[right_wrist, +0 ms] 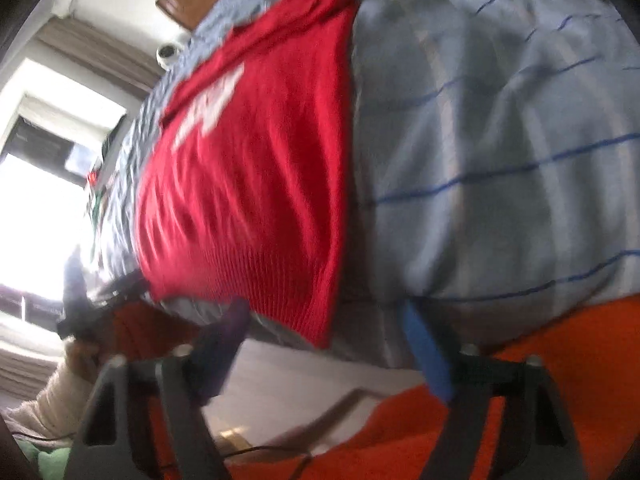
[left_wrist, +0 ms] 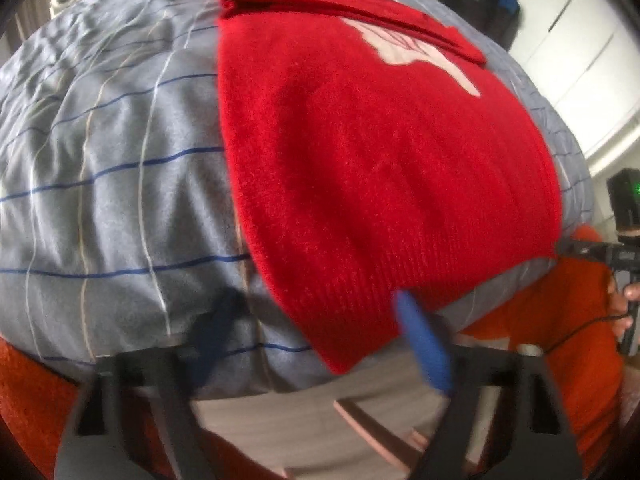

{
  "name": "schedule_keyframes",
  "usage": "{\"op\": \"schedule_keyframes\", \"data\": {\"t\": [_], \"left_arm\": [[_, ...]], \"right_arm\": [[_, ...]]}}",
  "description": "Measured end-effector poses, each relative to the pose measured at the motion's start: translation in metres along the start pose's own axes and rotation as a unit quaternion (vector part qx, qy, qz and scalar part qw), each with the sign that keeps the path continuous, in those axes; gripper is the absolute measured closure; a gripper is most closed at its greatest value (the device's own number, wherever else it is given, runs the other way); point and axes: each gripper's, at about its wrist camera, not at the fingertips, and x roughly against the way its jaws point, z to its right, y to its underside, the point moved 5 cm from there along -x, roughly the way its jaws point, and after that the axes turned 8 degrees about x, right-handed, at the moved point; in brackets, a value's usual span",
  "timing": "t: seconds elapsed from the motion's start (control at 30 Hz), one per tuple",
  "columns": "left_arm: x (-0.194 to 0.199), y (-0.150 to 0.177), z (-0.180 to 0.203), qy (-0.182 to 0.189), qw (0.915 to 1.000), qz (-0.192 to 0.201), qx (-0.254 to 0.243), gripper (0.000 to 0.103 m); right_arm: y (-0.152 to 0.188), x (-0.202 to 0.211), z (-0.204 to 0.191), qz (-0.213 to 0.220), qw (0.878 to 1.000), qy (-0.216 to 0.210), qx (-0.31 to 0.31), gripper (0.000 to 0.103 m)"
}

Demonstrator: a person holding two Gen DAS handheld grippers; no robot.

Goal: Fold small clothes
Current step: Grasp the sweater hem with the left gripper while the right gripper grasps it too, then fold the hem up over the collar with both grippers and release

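At the near edge of the bed (left_wrist: 100, 168), my left claw (left_wrist: 320, 344) and right claw (right_wrist: 324, 344) hung parted and empty by the soft, light red sweater (left_wrist: 360, 168), best pinched at its ribbed hem corners.

Left gripper (left_wrist: 320, 328) and right gripper (right_wrist: 326, 340) each have a black frame with 2 blue finger pads (left_wrist: 424, 348). The person wears orange fleece (left_wrist: 560, 320); a cream knit sleeve (right_wrist: 60, 396) shows.
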Motion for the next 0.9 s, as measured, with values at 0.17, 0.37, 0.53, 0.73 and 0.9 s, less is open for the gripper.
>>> {"op": "schedule_keyframes", "data": {"t": [0.17,0.37,0.53,0.73,0.9], "left_arm": [[0.018,-0.003,-0.017,0.084,0.9942,-0.002,0.067,0.099],[0.070,-0.044,-0.022,0.162,0.9785,0.069,0.107,0.100],[0.069,-0.146,-0.024,0.161,0.9739,0.123,0.102,0.100],[0.026,-0.267,-0.030,0.109,0.9760,0.151,0.112,0.100],[-0.020,-0.336,-0.049,0.008,0.9750,0.155,0.160,0.041]], "right_arm": [[0.004,0.000,0.004,-0.024,0.999,0.014,0.024,0.098],[-0.031,0.062,0.011,0.069,0.997,-0.032,0.020,0.098],[-0.105,0.095,0.025,0.158,0.987,-0.025,0.032,0.098],[-0.237,0.097,0.056,0.225,0.972,0.021,0.059,0.098],[-0.334,0.059,0.063,0.251,0.966,0.032,0.042,0.094]]}}
